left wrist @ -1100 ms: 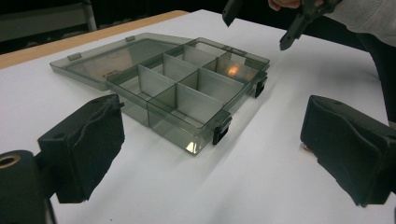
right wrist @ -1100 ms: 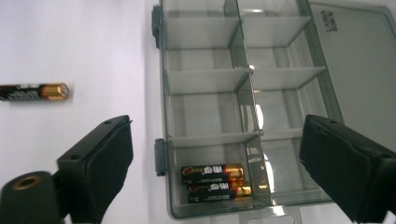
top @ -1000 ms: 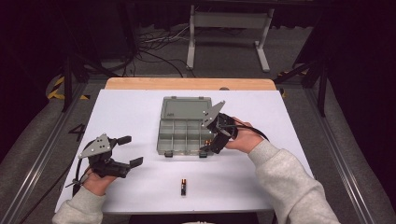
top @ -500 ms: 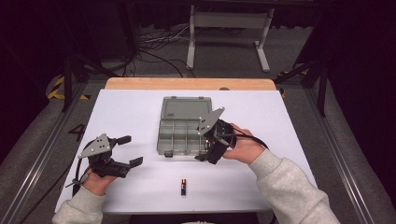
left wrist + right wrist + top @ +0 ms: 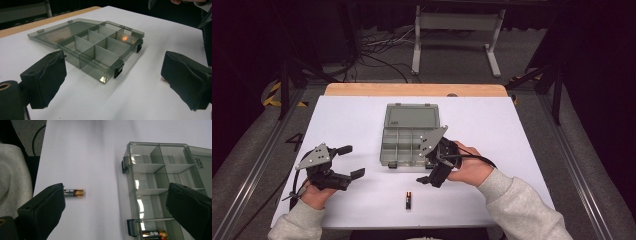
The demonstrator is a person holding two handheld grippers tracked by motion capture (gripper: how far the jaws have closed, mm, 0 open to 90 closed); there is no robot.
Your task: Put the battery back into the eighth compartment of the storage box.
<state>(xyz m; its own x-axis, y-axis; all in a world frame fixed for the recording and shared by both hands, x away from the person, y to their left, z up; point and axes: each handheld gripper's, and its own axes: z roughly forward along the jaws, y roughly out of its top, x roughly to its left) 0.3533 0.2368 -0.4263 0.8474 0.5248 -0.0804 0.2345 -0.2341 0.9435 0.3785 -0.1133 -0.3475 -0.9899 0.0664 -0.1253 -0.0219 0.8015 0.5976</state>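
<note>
A smoky grey compartment box (image 5: 404, 145) lies open at mid-table, its lid (image 5: 411, 116) flat behind it. One battery (image 5: 155, 235) rests in a front compartment of the box (image 5: 160, 165). A second battery (image 5: 408, 200) lies loose on the white table, near the front edge. My right gripper (image 5: 430, 167) hovers open at the box's front right corner, and its view shows the loose battery (image 5: 74, 193) just beside the left jaw. My left gripper (image 5: 350, 161) is held open at the left, empty, facing the box (image 5: 100, 50).
The white table top (image 5: 512, 140) has a wooden strip (image 5: 412, 90) along its far edge. Beyond it are a dark floor, cables (image 5: 382, 45) and a white stand (image 5: 457, 30). Metal rails (image 5: 257, 165) run along both sides of the table.
My right gripper has drawn back from over the box toward the table's front, coming closer to the loose battery. The left gripper has stayed where it was.
</note>
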